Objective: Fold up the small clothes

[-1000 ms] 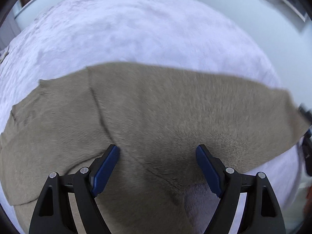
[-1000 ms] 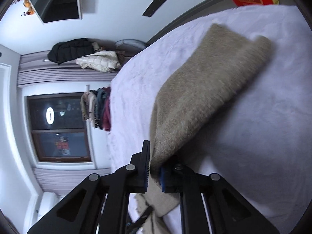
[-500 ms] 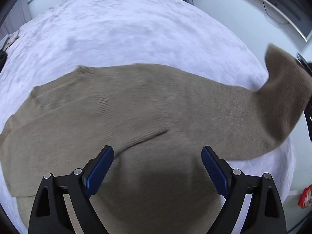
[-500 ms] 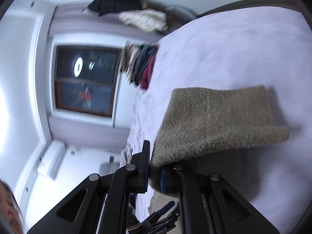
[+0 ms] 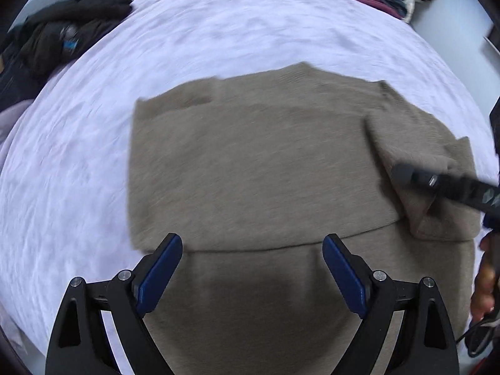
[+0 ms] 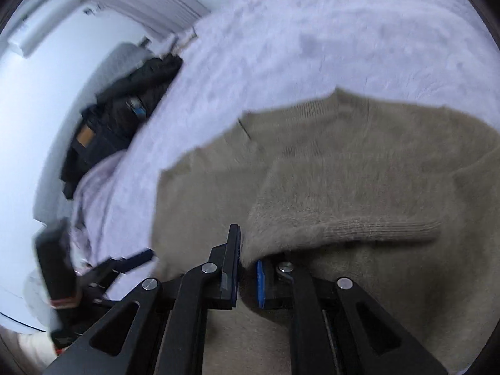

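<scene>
**Right gripper clamps a sleeve over the folded sweater**

The tan sweater (image 5: 256,168) lies on the pale lilac bedspread (image 5: 78,156), spread just ahead of and beneath the left gripper (image 5: 252,262), whose blue-padded jaws stand wide apart above the fabric with nothing between them. The right gripper (image 6: 247,273) is clamped on the sweater's ribbed sleeve cuff (image 6: 375,228), which lies across the garment ahead of it. Dark clothes (image 5: 62,37) sit at the bed's far left edge.
</scene>
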